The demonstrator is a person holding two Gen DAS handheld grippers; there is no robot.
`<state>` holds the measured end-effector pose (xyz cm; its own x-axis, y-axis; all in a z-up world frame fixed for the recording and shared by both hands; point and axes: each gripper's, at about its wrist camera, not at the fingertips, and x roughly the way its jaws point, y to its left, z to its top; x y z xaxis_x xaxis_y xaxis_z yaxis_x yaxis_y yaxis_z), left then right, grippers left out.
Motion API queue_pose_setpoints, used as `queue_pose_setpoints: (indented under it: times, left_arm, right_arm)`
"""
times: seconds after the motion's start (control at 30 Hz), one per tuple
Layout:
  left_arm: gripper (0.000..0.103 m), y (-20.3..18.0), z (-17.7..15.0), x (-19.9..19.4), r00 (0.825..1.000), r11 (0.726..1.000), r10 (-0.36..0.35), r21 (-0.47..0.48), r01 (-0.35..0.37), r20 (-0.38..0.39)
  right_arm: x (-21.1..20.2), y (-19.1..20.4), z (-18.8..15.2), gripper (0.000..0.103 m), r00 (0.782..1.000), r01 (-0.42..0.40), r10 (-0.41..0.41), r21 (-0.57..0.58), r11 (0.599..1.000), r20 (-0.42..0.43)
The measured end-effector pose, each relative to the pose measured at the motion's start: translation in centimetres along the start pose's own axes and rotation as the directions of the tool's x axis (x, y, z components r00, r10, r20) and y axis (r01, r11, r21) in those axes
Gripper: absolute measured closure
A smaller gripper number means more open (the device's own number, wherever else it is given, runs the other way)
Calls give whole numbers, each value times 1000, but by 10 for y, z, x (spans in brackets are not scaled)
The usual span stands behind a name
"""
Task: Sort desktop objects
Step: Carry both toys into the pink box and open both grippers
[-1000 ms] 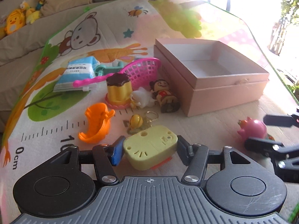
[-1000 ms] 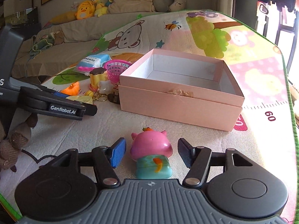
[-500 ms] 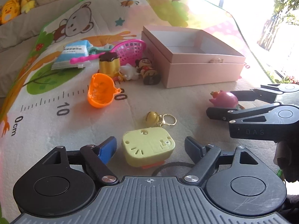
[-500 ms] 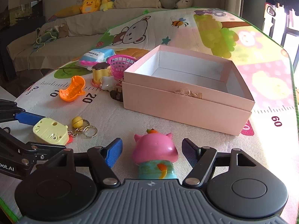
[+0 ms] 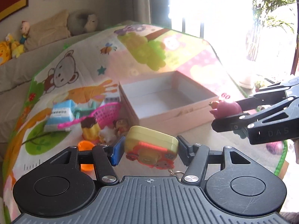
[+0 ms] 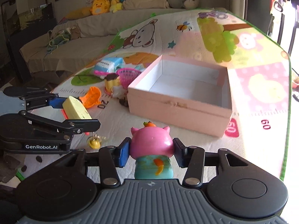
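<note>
A boxy yellow plastic toy (image 5: 151, 140) is clamped by the left gripper (image 5: 150, 147), jaws just closed; a glossy round pink pig (image 6: 151, 141) is pinched by the right gripper (image 6: 151, 152), low centre.

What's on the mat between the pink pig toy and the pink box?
Nothing. In the right wrist view, the stretch of play mat between the pink pig toy and the open pink cardboard box is bare.

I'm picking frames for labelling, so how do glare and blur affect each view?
Left wrist view: window glare blows out the upper right, and the toy pile around the pink basket is smeared. Right wrist view: evenly lit and sharper, the pink box crisp, glare only at the right edge. Both show fisheye bending.
</note>
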<state>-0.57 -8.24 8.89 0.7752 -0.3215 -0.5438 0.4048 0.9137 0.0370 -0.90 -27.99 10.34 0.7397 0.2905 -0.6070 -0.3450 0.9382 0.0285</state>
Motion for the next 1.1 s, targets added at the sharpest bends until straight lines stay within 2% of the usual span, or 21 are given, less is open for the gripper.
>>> queue_pose_setpoints:
  times: [0.1,0.17,0.27,0.4,0.47,0.57,0.67,0.77,0.9,1.1]
  left_arm:
    - [39,-4,42,12,994,1000,-19,5,19,105]
    - [39,-6,64,28,990,999,-37,2,37,134]
    - [39,-9,84,62,990,999,-37,-21,40,134]
    - [38,-8,87,105,994,997,-58,-50,63,98]
    - [24,-4,81,114,996,997,-44,-56,49,80]
    - [13,10,67,108,998,997,-9,-75,14,60]
    - [11,24,52,97,997,994,69,-82,-66,39]
    - [10,43,31,84,987,983,159,-97,-158,11]
    - [8,65,-4,59,982,973,185,-135,-190,-48]
    - [7,79,-47,46,958,957,260,-99,-272,-124]
  right_arm:
    - [-15,-24,44,55,991,57,-61,36,998,121]
    - [-11,-37,65,55,984,92,-99,51,994,149]
    - [18,-61,91,55,983,132,-142,94,987,119]
    - [66,-80,101,55,988,142,-150,151,978,41]
    - [91,-86,97,54,991,134,-134,179,975,-14]
    - [109,-85,87,53,987,158,-148,202,966,-62]
    - [115,-78,73,52,982,181,-167,183,966,-90]
    - [112,-61,59,51,979,191,-179,136,972,-98]
    - [98,-25,43,49,986,153,-150,41,987,-76]
    - [85,31,33,38,994,105,-108,-125,987,-18]
